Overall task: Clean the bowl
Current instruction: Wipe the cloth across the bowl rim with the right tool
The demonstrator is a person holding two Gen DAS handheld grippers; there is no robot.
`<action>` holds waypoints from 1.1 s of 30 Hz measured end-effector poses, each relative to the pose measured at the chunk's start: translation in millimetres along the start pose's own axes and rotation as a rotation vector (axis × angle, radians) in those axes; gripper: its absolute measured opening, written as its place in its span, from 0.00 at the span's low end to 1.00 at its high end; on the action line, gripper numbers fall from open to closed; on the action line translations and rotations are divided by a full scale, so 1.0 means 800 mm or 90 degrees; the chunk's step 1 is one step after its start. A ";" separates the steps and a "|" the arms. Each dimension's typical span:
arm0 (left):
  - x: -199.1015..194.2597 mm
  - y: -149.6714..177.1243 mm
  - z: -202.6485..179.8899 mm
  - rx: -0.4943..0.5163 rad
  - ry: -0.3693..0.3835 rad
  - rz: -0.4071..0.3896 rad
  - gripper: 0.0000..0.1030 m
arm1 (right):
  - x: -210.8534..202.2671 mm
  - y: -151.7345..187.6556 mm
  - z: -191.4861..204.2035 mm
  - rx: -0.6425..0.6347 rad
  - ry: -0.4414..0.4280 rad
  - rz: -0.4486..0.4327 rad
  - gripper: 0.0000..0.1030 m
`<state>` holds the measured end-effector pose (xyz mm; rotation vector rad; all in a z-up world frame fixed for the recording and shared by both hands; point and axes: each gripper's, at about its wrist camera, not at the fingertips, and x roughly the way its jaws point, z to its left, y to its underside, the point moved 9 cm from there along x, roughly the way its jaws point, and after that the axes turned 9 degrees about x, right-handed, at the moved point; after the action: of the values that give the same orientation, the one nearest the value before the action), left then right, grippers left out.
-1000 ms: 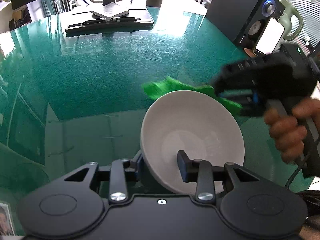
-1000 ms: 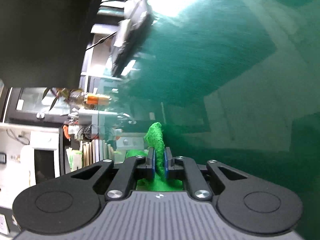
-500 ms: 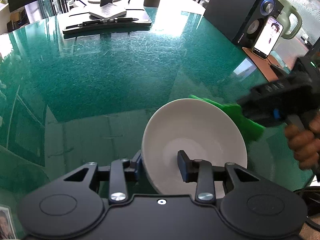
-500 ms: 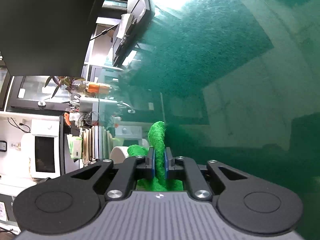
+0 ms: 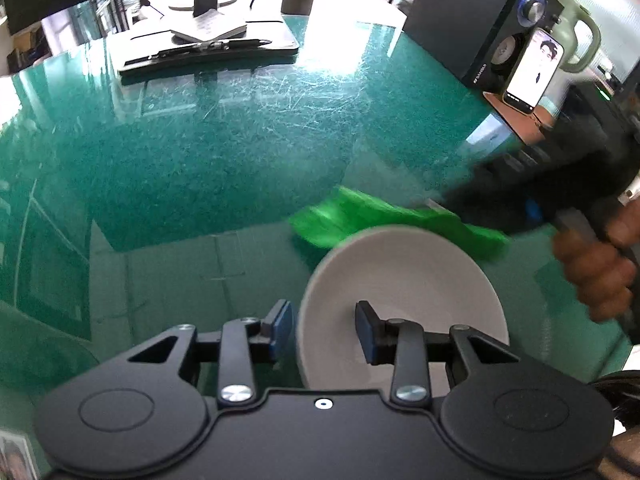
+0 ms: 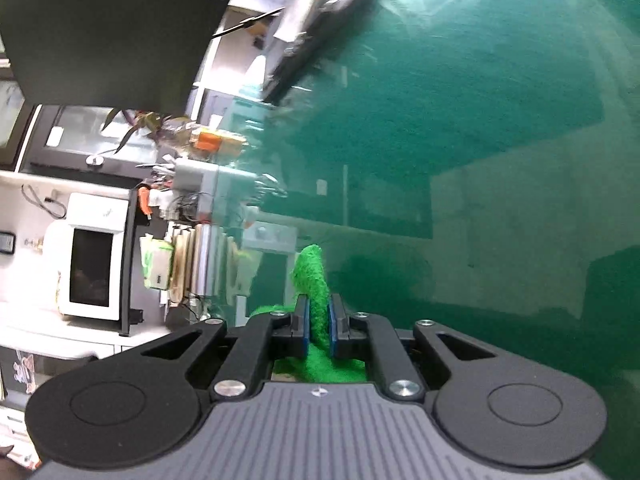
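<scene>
green glass table: the cloth, pinched in the right gripper, has swung back behind the tilted bowl, whose rim the left gripper grips; wiping likely continues.

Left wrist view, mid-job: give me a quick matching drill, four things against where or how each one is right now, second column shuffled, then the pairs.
Things:
1. white bowl
2. green cloth
3. phone
4. pen

States:
A. propped by the black speaker, screen lit
B. rim between the left tool pads, tilted
C. lying on the dark tray at the far side of the table
D. pinched in the right tool, behind the bowl's far rim

Pairs: 1-B, 2-D, 3-A, 4-C
</scene>
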<state>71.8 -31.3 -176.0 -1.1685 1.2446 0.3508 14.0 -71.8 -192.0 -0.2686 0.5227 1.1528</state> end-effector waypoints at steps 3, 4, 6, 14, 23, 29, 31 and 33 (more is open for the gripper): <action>0.004 -0.006 0.001 0.018 0.009 -0.001 0.35 | -0.021 0.012 -0.011 0.027 -0.006 -0.009 0.10; 0.005 -0.008 0.000 0.033 0.008 0.000 0.36 | -0.023 0.013 -0.011 0.028 -0.008 -0.011 0.10; 0.007 -0.010 -0.003 0.043 0.009 0.002 0.36 | -0.021 0.012 -0.008 0.024 -0.010 -0.015 0.10; 0.008 -0.010 -0.007 0.048 -0.001 0.007 0.39 | 0.050 -0.019 0.051 -0.056 -0.034 0.015 0.10; 0.006 -0.009 -0.008 0.050 -0.003 0.000 0.40 | 0.005 -0.003 0.013 -0.007 -0.005 -0.011 0.11; 0.006 -0.010 -0.009 0.060 -0.005 0.000 0.43 | -0.017 0.015 -0.010 0.032 -0.006 -0.025 0.11; 0.006 -0.010 -0.010 0.060 -0.006 0.001 0.43 | -0.003 0.008 -0.004 0.025 -0.010 -0.025 0.11; 0.006 -0.010 -0.010 0.059 -0.007 0.002 0.43 | 0.019 -0.002 0.010 0.007 -0.020 -0.016 0.11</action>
<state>74.9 -43.4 -175.3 -1.0846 1.2403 0.2989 22.5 -56.5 -193.1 -0.2466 0.4967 1.1273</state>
